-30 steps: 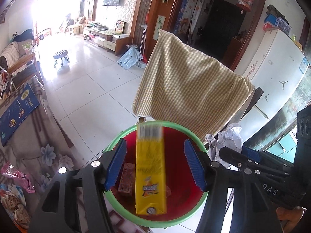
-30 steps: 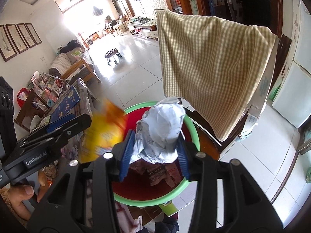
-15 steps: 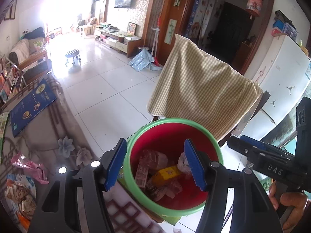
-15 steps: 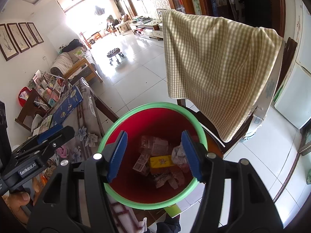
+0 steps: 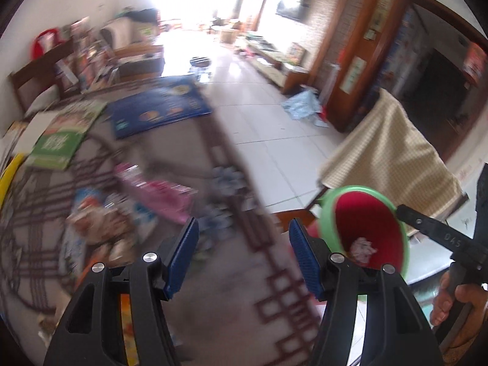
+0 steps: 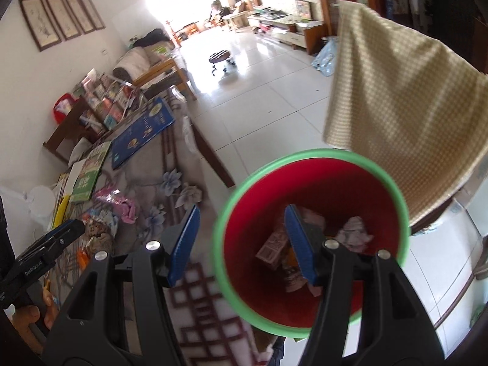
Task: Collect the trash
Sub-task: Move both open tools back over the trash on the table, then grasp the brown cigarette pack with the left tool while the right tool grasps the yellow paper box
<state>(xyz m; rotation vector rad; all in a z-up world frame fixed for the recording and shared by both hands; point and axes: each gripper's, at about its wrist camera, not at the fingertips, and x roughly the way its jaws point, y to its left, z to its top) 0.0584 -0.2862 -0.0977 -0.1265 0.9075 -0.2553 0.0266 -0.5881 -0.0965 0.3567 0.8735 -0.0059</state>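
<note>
The red bin with a green rim stands at the table's edge and holds a crumpled paper ball, a carton and other wrappers. My right gripper hangs open and empty over the bin's left rim. My left gripper is open and empty above the patterned tablecloth, with the bin to its right. A pink wrapper and several snack packets lie on the cloth ahead and to the left. The left wrist view is blurred.
A chair draped with a checked cloth stands behind the bin. A blue book and a green one lie at the table's far end. A hand holds the right gripper's handle. Tiled floor stretches beyond.
The yellow carton and the paper ball left the jaws and now lie in the bin. Both grippers swung left from above the bin toward the table, the left one farther.
</note>
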